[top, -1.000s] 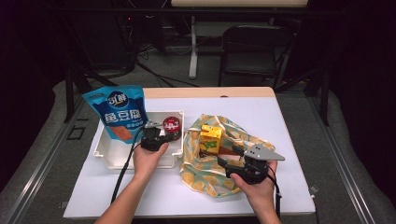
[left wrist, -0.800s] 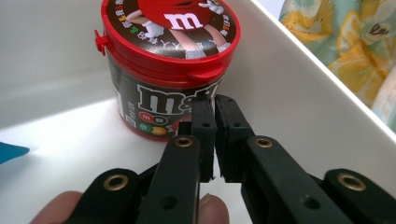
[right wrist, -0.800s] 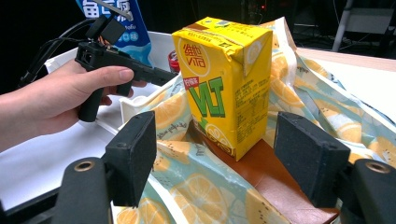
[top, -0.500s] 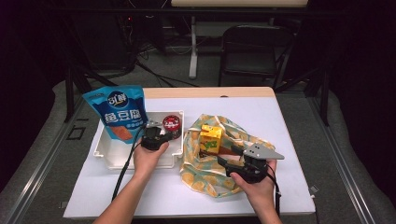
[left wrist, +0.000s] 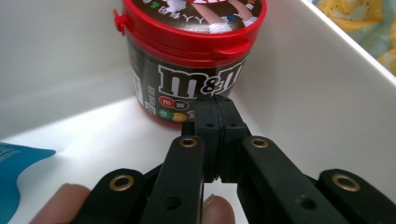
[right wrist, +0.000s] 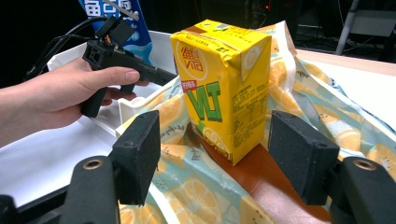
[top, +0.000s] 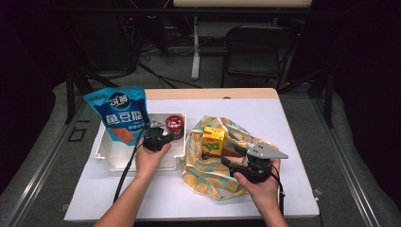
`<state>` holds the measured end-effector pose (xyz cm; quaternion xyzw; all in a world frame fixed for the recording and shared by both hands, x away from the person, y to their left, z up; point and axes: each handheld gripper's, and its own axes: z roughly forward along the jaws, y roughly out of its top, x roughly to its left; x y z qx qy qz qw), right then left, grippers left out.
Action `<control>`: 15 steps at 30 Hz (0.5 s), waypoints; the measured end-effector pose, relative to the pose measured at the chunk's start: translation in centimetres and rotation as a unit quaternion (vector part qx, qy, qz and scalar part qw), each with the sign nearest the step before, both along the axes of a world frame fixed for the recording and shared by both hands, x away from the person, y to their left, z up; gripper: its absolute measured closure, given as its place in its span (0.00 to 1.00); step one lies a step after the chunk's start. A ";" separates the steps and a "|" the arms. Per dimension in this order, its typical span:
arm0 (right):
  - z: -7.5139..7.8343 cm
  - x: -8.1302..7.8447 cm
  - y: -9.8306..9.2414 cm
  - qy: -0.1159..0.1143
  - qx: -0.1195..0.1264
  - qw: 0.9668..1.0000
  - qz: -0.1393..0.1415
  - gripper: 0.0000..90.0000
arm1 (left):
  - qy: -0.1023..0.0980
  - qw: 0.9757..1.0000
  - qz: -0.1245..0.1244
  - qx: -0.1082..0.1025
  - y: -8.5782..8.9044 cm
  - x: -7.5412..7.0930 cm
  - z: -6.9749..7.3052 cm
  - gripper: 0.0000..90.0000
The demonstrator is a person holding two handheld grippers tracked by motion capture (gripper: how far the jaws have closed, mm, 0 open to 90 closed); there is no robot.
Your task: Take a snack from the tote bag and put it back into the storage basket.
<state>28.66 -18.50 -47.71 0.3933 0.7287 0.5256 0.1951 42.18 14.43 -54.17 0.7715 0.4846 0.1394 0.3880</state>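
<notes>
A yellow VLT drink carton (right wrist: 219, 88) stands upright on a brown flat thing (right wrist: 266, 182) that lies on a lemon-print cloth (right wrist: 187, 191). My right gripper (right wrist: 215, 154) is open just short of the carton, one jaw to either side of its base, touching nothing. In the high view that gripper (top: 228, 158) sits at the carton's (top: 213, 141) near right. My left gripper (left wrist: 216, 109) is shut and empty inside the white tray (left wrist: 308, 98), its tips right in front of a red-lidded M&M's tub (left wrist: 187, 56). From above, the left gripper (top: 157, 138) sits beside the tub (top: 174, 126).
A tall blue snack bag (top: 120, 116) stands at the tray's (top: 142, 163) left end; its corner (left wrist: 18, 158) lies beside my left jaws. The lemon-print cloth (top: 208, 177) is bunched around the carton. The person's left hand (right wrist: 60, 98) holds the other gripper over the tray.
</notes>
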 end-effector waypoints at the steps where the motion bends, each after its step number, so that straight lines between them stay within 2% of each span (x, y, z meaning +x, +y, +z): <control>1: 0.1 0.2 -0.1 0.001 -0.004 1.000 0.003 0.40 | 0.001 1.000 -0.003 0.001 0.0 0.0 0.0 0.98; 5: 0.2 0.6 -0.2 0.003 -0.007 1.000 0.004 0.40 | -0.007 1.000 -0.009 -0.013 0.2 -0.3 0.2 0.93; 9: 0.3 1.3 -0.4 0.005 -0.010 1.000 0.009 0.39 | -0.010 0.998 -0.019 -0.056 1.5 -1.1 0.8 0.88; 11: 0.3 1.7 -0.4 0.009 -0.015 1.000 0.016 0.38 | -0.026 0.997 -0.025 -0.063 2.1 -1.9 1.2 0.85; 13: 0.4 2.1 -0.3 0.011 -0.018 0.999 0.025 0.37 | -0.046 0.995 -0.024 -0.080 2.7 -2.7 1.7 0.79; 15: 0.5 2.8 0.1 0.013 -0.021 0.999 0.032 0.36 | -0.057 0.994 -0.025 -0.093 3.2 -3.6 2.2 0.65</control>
